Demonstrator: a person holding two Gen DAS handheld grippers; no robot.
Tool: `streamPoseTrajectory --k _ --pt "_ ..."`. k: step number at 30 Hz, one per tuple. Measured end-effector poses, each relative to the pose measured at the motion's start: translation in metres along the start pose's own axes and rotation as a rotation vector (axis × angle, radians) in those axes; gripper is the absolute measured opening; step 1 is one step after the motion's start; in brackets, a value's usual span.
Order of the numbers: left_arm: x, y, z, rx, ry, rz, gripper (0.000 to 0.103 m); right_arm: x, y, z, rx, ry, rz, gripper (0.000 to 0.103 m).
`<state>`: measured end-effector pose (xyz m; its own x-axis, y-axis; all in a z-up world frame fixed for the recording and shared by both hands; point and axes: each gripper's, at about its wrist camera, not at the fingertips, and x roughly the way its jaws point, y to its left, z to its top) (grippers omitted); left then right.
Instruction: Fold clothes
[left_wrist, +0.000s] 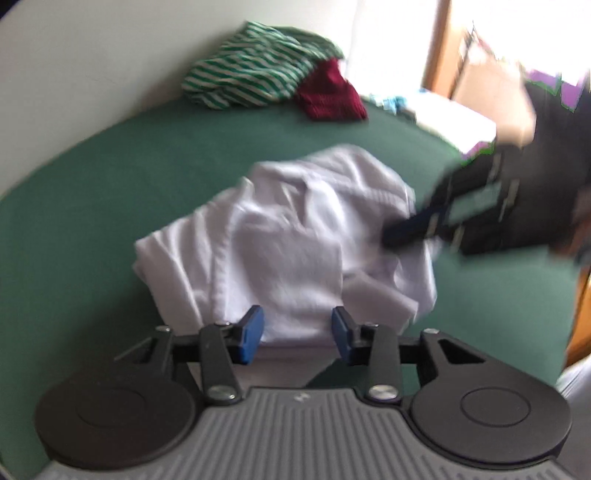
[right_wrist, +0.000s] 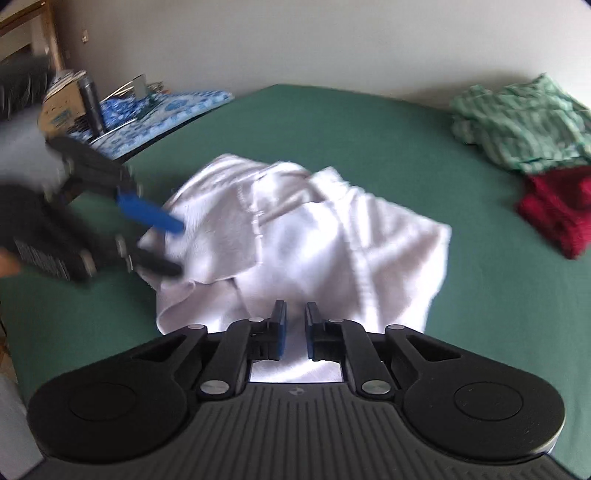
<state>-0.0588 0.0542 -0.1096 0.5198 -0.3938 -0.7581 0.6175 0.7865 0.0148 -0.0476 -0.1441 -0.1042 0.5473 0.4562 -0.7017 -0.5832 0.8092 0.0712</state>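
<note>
A crumpled white garment lies in a heap on the green bed sheet; it also shows in the right wrist view. My left gripper is open, its blue pads on either side of the garment's near edge. In the right wrist view it reaches the garment's left side, open. My right gripper is open with a narrow gap, just over the garment's near edge. In the left wrist view it comes in from the right over the garment's right side.
A green-and-white striped garment and a dark red one lie in a pile at the far side of the bed by the wall. A blue patterned cloth with boxes and clutter sits beside the bed. The frames are motion-blurred.
</note>
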Motion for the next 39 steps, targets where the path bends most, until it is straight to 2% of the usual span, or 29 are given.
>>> streamPoseTrajectory --k 4,7,10,11,13,16,20,27,32,39 --pt "-0.007 -0.016 0.003 0.04 -0.039 0.012 0.06 0.004 0.012 -0.001 -0.029 -0.013 -0.02 0.017" --pt "-0.002 -0.021 0.008 0.041 -0.058 0.04 0.064 0.012 0.024 -0.001 -0.056 -0.019 -0.025 0.027" --pt "0.02 -0.019 0.008 0.046 0.015 0.085 0.057 0.019 0.034 -0.002 -0.074 -0.024 -0.031 0.025" --pt "0.025 -0.018 0.006 0.044 0.03 0.093 0.059 0.019 0.03 -0.002 -0.044 -0.023 -0.042 0.023" --pt "0.027 -0.018 0.007 0.03 0.035 0.102 0.059 0.018 0.022 -0.004 0.015 -0.019 -0.062 0.009" --pt "0.027 -0.02 0.009 0.0 0.037 0.117 0.058 0.011 0.008 -0.009 0.105 -0.021 -0.098 0.002" --pt "0.03 -0.025 0.013 -0.03 0.046 0.149 0.059 0.011 -0.001 -0.017 0.184 -0.015 -0.111 0.001" --pt "0.03 -0.029 0.018 -0.052 0.068 0.191 0.061 0.014 -0.004 -0.021 0.243 -0.033 -0.112 0.002" --pt "0.033 -0.035 0.019 -0.061 0.082 0.221 0.066 0.013 -0.005 -0.024 0.258 -0.047 -0.096 0.002" --pt "0.035 -0.038 0.024 -0.087 0.107 0.256 0.066 0.011 -0.008 -0.028 0.262 -0.066 -0.073 0.002"
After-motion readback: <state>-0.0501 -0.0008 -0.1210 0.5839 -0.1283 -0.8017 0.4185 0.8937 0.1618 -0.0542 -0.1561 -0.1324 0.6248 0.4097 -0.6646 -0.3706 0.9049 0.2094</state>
